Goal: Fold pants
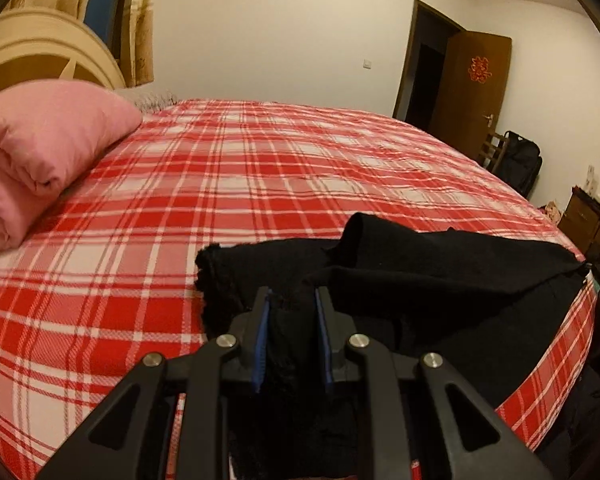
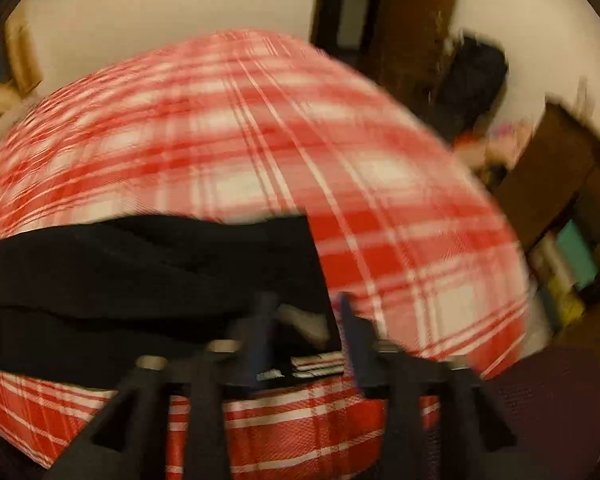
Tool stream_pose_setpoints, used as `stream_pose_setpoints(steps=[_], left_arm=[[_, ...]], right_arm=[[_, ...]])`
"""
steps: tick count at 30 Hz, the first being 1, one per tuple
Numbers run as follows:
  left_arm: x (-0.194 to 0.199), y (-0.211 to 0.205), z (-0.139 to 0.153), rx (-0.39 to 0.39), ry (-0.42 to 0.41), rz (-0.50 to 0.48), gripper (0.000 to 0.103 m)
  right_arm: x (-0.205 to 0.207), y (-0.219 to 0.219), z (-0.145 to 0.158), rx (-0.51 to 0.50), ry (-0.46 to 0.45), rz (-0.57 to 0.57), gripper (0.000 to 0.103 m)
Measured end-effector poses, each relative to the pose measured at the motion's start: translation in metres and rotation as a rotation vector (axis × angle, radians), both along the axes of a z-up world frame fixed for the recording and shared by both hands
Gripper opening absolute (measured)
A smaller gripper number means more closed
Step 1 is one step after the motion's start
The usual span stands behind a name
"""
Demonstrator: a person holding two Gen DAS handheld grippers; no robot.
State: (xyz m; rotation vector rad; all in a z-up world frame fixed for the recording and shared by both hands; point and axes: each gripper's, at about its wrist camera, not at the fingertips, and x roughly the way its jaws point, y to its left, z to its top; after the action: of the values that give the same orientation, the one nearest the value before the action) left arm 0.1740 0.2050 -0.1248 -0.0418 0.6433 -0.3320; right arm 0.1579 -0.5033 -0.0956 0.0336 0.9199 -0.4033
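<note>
The left gripper [image 1: 291,294] and right gripper [image 2: 305,308] are showing black linkage arms, silver pivot screws and blue-lined fingers [image 1: 260,344].

White walls [image 1: 280,20], an open brown door [image 1: 474,80] and a plaid-covered bed [image 1: 260,168] under warm light.

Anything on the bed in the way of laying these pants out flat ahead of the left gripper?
Nothing visible: the plaid sheet beyond the black pants is bare; the pink quilt sits far left.
</note>
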Motion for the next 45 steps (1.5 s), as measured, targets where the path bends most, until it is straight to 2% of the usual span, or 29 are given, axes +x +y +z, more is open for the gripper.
stream_pose_setpoints(steps=[2,5,7,10,13,15,17,19,20,21,23,27,30,32,35,36,38,39,41,43,45], left_arm=[[0.001,-0.002,0.003,0.002,-0.010,-0.006,0.022],[0.003,-0.004,0.005,0.004,-0.021,-0.012,0.022],[0.002,-0.003,0.004,0.005,-0.025,-0.012,0.022],[0.000,-0.002,0.003,0.005,-0.025,-0.012,0.022],[-0.001,-0.002,0.005,0.003,-0.027,-0.016,0.022],[-0.002,-0.003,0.009,0.000,-0.031,-0.023,0.022],[-0.001,-0.004,0.013,-0.006,-0.033,-0.030,0.022],[0.000,-0.006,0.016,-0.013,-0.037,-0.039,0.022],[0.001,-0.005,0.018,-0.021,-0.039,-0.043,0.022],[0.003,-0.004,0.020,-0.031,-0.042,-0.046,0.022],[0.002,-0.002,0.026,-0.049,-0.054,-0.049,0.022],[-0.008,0.002,0.037,-0.056,-0.081,-0.058,0.022],[-0.022,0.009,0.033,-0.045,-0.079,-0.056,0.022],[-0.029,0.016,0.017,-0.039,-0.049,-0.047,0.023],[-0.031,0.015,-0.011,0.015,0.023,-0.039,0.029],[-0.031,0.013,-0.018,0.041,0.036,-0.039,0.031],[-0.034,0.015,-0.021,0.062,0.032,-0.025,0.045],[-0.035,0.017,-0.019,0.068,0.034,-0.024,0.049],[-0.041,0.020,-0.014,0.129,0.021,-0.022,0.069],[-0.048,0.023,-0.012,0.202,0.016,-0.047,0.075],[-0.056,0.027,-0.012,0.247,0.024,-0.067,0.077]], right_arm=[[0.003,0.040,0.027,-0.020,-0.064,0.101,0.059],[0.019,0.112,0.040,-0.017,-0.092,0.297,0.059],[0.032,0.173,0.030,-0.034,-0.069,0.466,0.059],[0.054,0.263,-0.008,-0.064,0.004,0.690,0.059],[0.070,0.316,-0.040,-0.117,0.048,0.804,0.058],[0.080,0.337,-0.055,-0.141,0.075,0.836,0.058],[0.089,0.348,-0.064,-0.184,0.075,0.851,0.058],[0.096,0.349,-0.069,-0.187,0.085,0.854,0.036],[0.099,0.347,-0.067,-0.167,0.086,0.850,0.016],[0.103,0.344,-0.065,-0.150,0.092,0.837,0.006],[0.105,0.343,-0.058,-0.141,0.093,0.833,0.003],[0.090,0.338,-0.029,-0.102,0.063,0.845,0.003],[0.063,0.336,-0.016,-0.078,0.060,0.884,0.003],[0.050,0.339,-0.025,-0.055,0.102,0.915,0.003],[0.047,0.348,-0.057,-0.064,0.171,0.939,0.003],[0.048,0.350,-0.068,-0.050,0.214,0.944,0.004],[0.045,0.354,-0.072,-0.078,0.200,0.956,0.005],[0.043,0.355,-0.071,-0.080,0.207,0.958,0.006],[0.042,0.354,-0.069,-0.070,0.229,0.970,0.010],[0.037,0.351,-0.070,-0.095,0.251,0.981,0.014],[0.032,0.351,-0.069,-0.107,0.265,1.001,0.014]])
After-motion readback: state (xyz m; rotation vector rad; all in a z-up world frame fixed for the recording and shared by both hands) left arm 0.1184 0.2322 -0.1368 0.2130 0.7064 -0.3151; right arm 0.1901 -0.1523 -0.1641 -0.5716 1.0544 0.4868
